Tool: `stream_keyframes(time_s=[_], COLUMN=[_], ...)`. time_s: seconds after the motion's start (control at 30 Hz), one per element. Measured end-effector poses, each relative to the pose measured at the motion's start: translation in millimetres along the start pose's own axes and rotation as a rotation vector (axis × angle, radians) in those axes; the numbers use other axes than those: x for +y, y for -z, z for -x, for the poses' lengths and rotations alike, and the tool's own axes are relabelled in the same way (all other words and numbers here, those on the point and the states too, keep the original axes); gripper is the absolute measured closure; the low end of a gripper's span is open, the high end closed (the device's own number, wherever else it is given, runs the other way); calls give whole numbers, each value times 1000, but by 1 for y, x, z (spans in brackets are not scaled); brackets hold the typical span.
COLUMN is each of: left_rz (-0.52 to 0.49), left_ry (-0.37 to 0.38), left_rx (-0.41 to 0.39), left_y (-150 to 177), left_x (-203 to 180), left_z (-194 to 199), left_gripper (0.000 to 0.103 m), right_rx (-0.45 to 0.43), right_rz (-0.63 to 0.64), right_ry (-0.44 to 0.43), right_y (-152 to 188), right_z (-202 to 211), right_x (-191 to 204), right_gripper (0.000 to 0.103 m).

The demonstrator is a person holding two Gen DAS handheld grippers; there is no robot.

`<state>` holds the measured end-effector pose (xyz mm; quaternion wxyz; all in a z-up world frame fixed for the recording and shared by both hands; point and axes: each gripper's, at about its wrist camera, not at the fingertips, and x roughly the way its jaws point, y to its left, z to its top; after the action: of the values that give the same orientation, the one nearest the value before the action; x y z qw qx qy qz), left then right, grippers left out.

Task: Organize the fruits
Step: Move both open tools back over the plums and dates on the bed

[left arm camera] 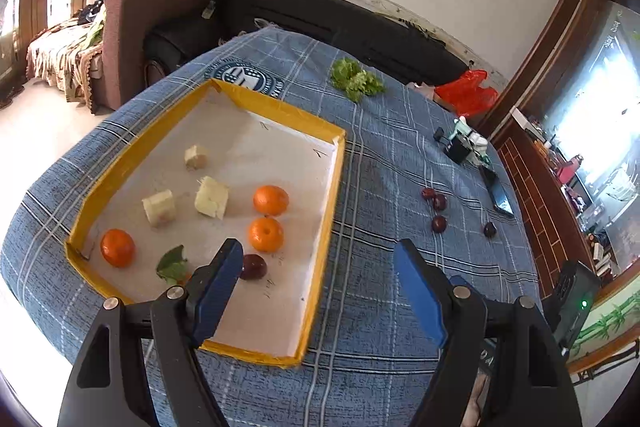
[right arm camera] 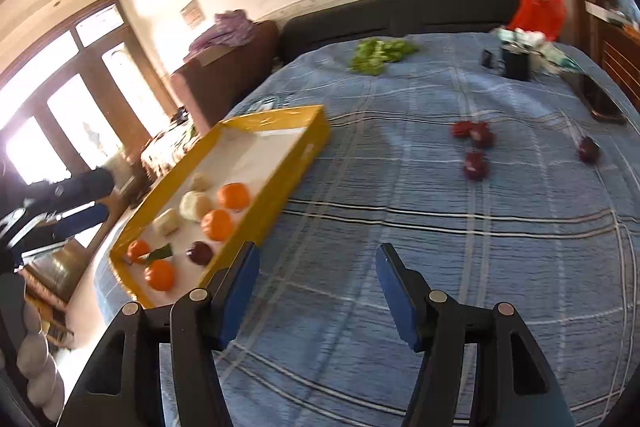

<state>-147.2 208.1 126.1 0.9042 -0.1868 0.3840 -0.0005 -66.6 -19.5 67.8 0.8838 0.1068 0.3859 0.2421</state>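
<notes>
Blue-padded fingers fill the foreground in both wrist views. Left gripper point(left arm camera: 320, 291): jaws standing wide, nothing between them, poised over the near right corner of the yellow-rimmed tray point(left arm camera: 335, 187). Right gripper point(right arm camera: 316, 291): jaws parted, empty, over bare blue plaid cloth point(right arm camera: 440, 267) just beside the tray's long right wall.

Tray contents: three oranges point(left arm camera: 270, 200), three pale cut fruit chunks point(left arm camera: 211, 197), one dark plum point(left arm camera: 253, 266), a green leaf scrap point(left arm camera: 173, 264). Four more dark plums point(left arm camera: 439, 223) lie loose on the cloth, well apart from the tray, toward the phone point(left arm camera: 500, 195) and clutter at the far right. Lettuce bunch point(left arm camera: 356, 78) sits at the far edge.

Judgement: mid-task, between picks; one plum is binned and the loose ones come next. The next move calls for a reach to the nearest of them, jaws straddling it, closing gently since round fruit rolls on cloth.

Tray's long axis runs away from the grippers toward the sofa. Plums are near-round; no usable axis visible.
</notes>
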Motion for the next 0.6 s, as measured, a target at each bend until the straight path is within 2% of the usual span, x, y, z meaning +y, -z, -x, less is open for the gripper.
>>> stream_keyframes(time_s=[0.2,0.4,0.53,0.6], left_rz=[-12,-6,8,-2], left_ry=[57,76,91,96], left_rx=[10,68,84,110], left_y=[5,9,9,10], left_x=[-11,-14,-17,-23], left_z=[-7,-25,-37,-50], left_gripper=[26,26,26,26], right_rx=[-37,-58,-131,-170], right_rz=[-56,-118,-162,-167], right_ry=[75,166,231,269], right_y=[-15,-27,-45,-54], right_z=[20,35,67,79], right_x=[-43,-91,-121,-133], right_gripper=[38,38,37,31])
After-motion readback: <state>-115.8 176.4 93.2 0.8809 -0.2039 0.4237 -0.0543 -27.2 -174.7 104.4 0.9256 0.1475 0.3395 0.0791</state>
